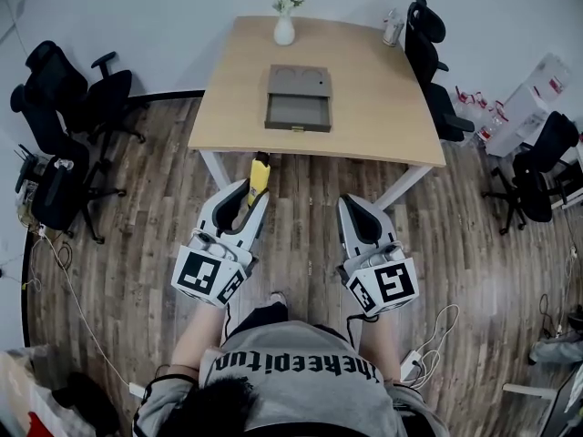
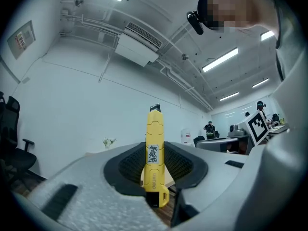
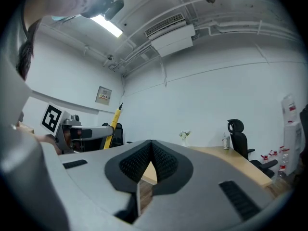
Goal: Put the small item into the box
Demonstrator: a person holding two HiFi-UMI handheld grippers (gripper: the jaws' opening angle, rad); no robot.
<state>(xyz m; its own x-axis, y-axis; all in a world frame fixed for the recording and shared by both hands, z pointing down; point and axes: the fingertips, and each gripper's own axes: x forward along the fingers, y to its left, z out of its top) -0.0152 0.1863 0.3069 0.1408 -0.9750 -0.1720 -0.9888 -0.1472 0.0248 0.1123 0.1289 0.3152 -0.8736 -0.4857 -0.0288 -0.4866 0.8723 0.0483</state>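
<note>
Short of table, left gripper clamps yellow knife; right gripper jaws together, empty; box on tabletop

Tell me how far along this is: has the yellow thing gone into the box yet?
Done: the yellow cutter is picked up, clamped upright in the left gripper. In hand: it is held over the floor, short of the table. Left: reach the open box on the tabletop and set the cutter inside; its tray looks empty. The right gripper is shut on nothing.
</note>
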